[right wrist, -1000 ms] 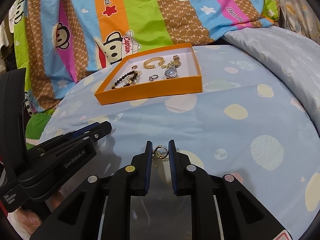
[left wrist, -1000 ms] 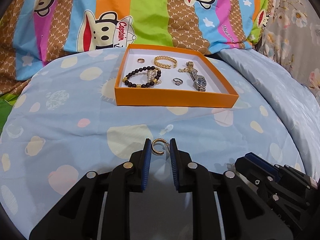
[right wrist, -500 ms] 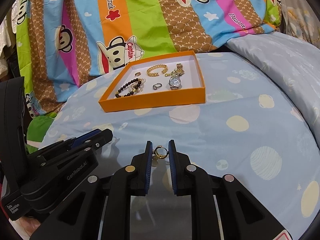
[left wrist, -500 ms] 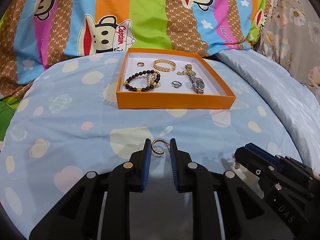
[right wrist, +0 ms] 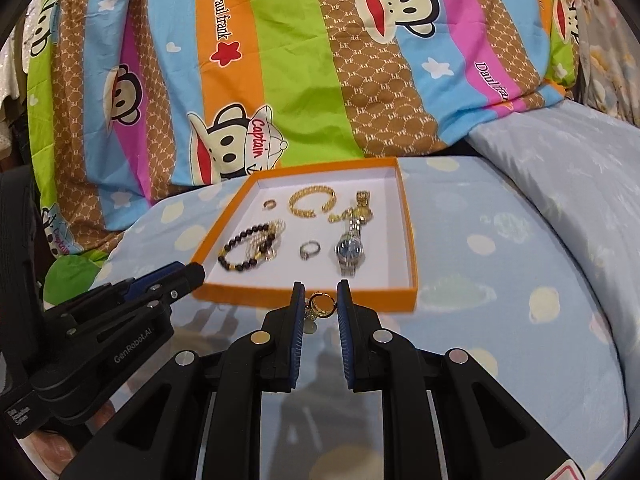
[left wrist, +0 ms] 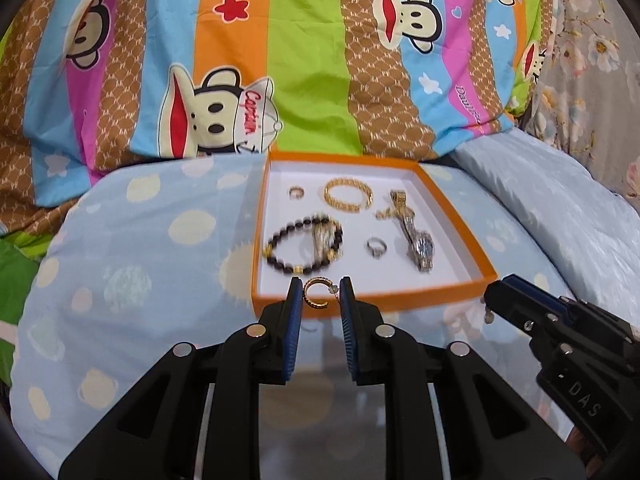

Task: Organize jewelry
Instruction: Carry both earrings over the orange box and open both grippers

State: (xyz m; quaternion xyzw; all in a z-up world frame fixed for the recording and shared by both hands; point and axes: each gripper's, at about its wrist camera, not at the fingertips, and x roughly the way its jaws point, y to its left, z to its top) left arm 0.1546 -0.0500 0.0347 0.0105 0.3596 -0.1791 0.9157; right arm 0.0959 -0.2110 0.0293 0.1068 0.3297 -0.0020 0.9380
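left gripper (left wrist: 319, 294): blue ribbed pads clamped on a gold hoop earring (left wrist: 316, 293), low centre of the left wrist view; the hoop is an open C with a beaded outer edge, pinched across its width so it stands upright between the pads
right gripper (right wrist: 319, 296): clamped on a second gold earring (right wrist: 320, 305), low centre of the right wrist view; a small ring with a sparkly drop hanging below it
why held so: thin, smooth metal pieces would slip from a loose pinch, so each is gripped by its rim at the very fingertips, in my judgement to leave it free to drop cleanly
orange tray (left wrist: 452, 196): shallow card box with a white floor, centre of both views, resting on the soft bedding; its low walls keep small pieces from rolling off
in the tray: black bead bracelet (left wrist: 280, 254) with gold spacers at left; gold chain bangle (left wrist: 348, 196), an open cuff, toward the back; plain small ring (left wrist: 297, 192) at back left; silver ring (left wrist: 376, 247) in the middle; metal-link watch (left wrist: 422, 246) with a dark dial at right
where the task's things are: both earrings are in the air just at the tray's near wall, not yet over its floor
bedding: pale blue sheet (left wrist: 140, 272) with cream spots, slightly puffed; striped cartoon quilt (left wrist: 304, 80) fills the upper half
step in hand: likely carrying the pair to the tray together
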